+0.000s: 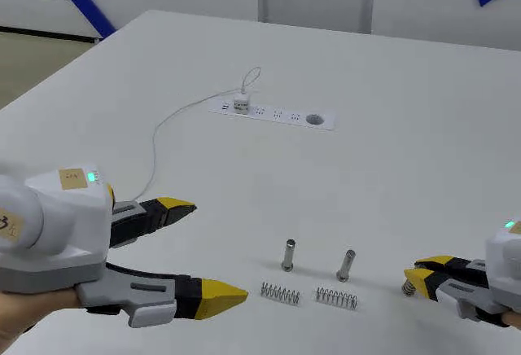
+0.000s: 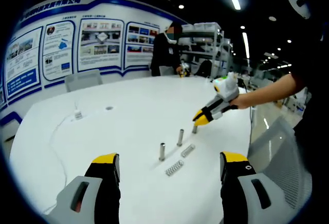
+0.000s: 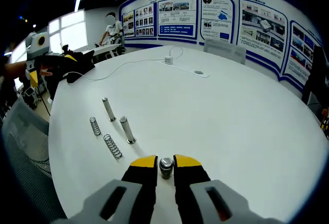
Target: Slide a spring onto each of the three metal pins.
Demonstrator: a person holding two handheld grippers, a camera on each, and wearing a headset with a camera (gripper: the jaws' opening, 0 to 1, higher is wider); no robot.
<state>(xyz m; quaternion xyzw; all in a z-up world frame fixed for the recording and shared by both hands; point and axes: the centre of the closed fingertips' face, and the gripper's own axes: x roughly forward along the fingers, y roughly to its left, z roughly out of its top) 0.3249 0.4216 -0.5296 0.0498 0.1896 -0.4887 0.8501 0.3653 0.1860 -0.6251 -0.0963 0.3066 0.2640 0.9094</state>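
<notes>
- Left gripper: hovers above the desk at the near left; fingers spread wide, nothing between them.
- Right gripper: sits low at the near right of the desk; fingers clamped on the held pin, upright on the desk surface.
- Fitted spring: shows as coils around the shaft of the held pin, below the fingertips.
- Left pin and right pin: stand upright on the desk between the two grippers, near each other but apart, both bare.
- Left spring and right spring: lie flat just in front of the two bare pins, one before each, touching neither.
- Power strip: lies farther back on the desk, with a white charger plugged in and a white cable trailing toward the near left.
</notes>
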